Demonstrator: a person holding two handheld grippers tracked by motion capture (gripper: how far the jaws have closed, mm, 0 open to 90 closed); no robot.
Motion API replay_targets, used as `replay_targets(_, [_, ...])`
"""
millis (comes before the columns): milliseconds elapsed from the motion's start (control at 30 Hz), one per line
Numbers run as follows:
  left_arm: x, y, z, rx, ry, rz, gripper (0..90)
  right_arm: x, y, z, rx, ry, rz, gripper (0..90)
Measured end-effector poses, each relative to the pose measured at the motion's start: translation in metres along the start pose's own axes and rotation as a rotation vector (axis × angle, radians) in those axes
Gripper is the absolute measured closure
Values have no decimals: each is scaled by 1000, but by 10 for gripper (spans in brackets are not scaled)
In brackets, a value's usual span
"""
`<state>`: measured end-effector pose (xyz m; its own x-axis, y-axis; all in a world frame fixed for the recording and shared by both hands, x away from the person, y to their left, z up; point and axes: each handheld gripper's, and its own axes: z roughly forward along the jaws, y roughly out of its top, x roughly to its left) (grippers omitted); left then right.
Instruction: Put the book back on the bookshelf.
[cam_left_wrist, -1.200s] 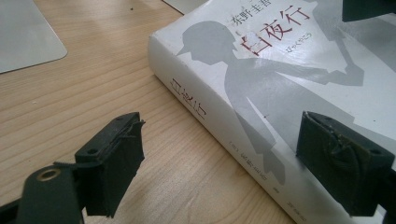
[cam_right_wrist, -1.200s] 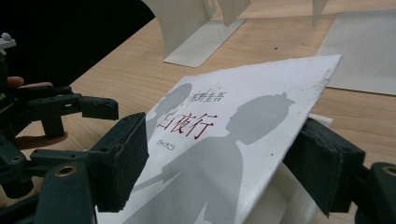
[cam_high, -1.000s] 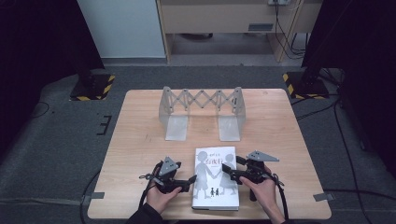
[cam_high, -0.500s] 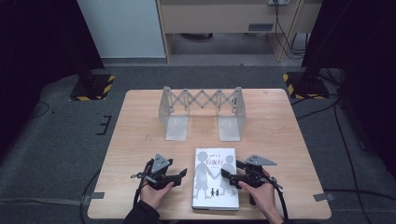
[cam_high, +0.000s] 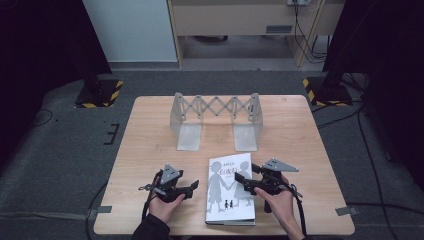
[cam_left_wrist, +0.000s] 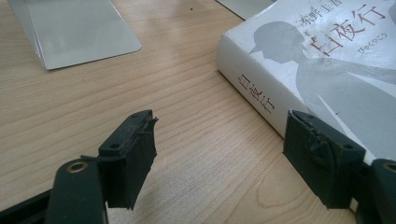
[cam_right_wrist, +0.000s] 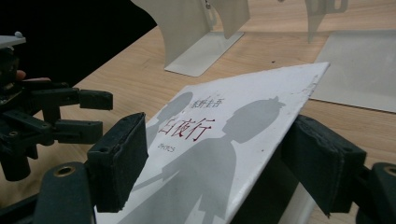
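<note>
A dark room with grey carpet surrounded a pale wooden counter (cam_high: 150, 150), where an expanding metal book rack (cam_high: 216, 120) stood empty toward the far edge. The book (cam_high: 230, 195), white-covered with grey silhouettes, lay near the front edge between both hands, so the job of getting it into the rack looked barely begun: lifting, carrying and standing it upright all seemed left to do. The right hand-held gripper (cam_high: 246, 184) sat at the book's right side, pointing left across it; in the right gripper view its jaws stood wide on either side of the front cover (cam_right_wrist: 224, 140), which was raised off the pages, though the pads did not clearly press on it. The left hand-held gripper (cam_high: 194, 187) lay low just left of the book, pointing right toward the spine (cam_left_wrist: 254, 93); its jaws had just been closing, yet stood apart over bare wood with nothing between them, one pad beside the spine's near corner.
</note>
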<state>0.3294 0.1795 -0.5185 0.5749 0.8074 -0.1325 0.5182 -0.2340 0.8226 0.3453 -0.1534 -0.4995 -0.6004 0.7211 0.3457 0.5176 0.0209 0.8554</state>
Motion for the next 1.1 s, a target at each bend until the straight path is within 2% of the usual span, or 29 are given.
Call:
replay_targets(333, [-2,0,1,1,-13,5,242,5,-5,5,11,18,32,228])
replay_targets(533, [-2,0,1,1,-14,7,241,11,-11,13,57,52,50,227])
replay_targets(700, [-2,0,0,-10,-16,7,240,10,-13,19,82,71,57,254])
replay_targets(1100, [-2,1,4,-14,-31,4,222,4,-14,27,67,95,126,296])
